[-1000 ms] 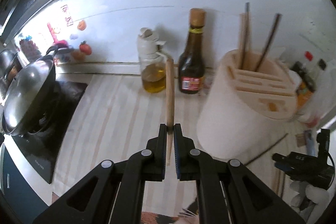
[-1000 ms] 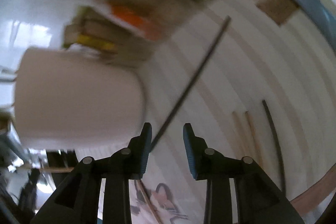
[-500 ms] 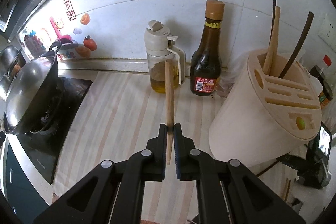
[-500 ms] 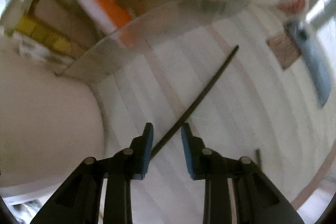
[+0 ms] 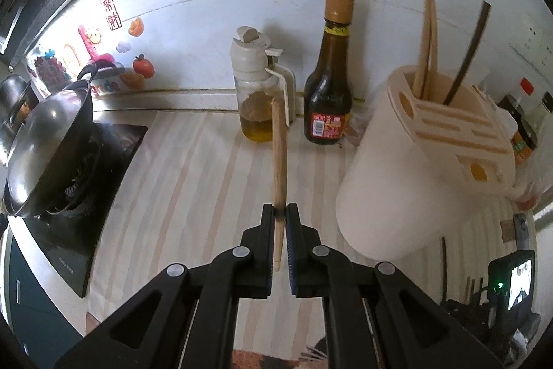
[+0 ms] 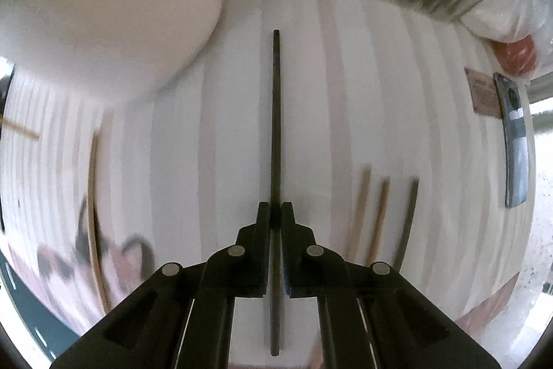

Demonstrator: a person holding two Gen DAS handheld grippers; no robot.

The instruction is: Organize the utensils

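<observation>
We hold our grippers over a striped counter (image 5: 193, 168). The largest thing on it is the cream utensil holder (image 5: 408, 175), a round tub with a slotted top that stands to the right in the left wrist view; two wooden chopsticks (image 5: 427, 47) and a dark chopstick (image 5: 466, 54) rise out of its rear opening. At the far left a steel wok (image 5: 45, 140) sits on a black stove (image 5: 83, 196). Against the back wall a dark sauce bottle (image 5: 328, 85) and an oil dispenser (image 5: 259, 85) stand side by side.

Our left gripper (image 5: 280, 213) has its jaws closed on a wooden chopstick (image 5: 278, 154), which points forward and up toward the oil dispenser, its lower tip hanging between the fingers.

Our right gripper (image 6: 275, 210) has its jaws pressed together around a black chopstick (image 6: 275, 113) that runs straight ahead along the counter's stripes, just right of the holder's blurred wall (image 6: 103, 6). Whether it rests on the counter we cannot tell. To its right, two brown chopsticks (image 6: 369, 213) and another dark one (image 6: 408, 220) lie on the counter near each other.
</observation>
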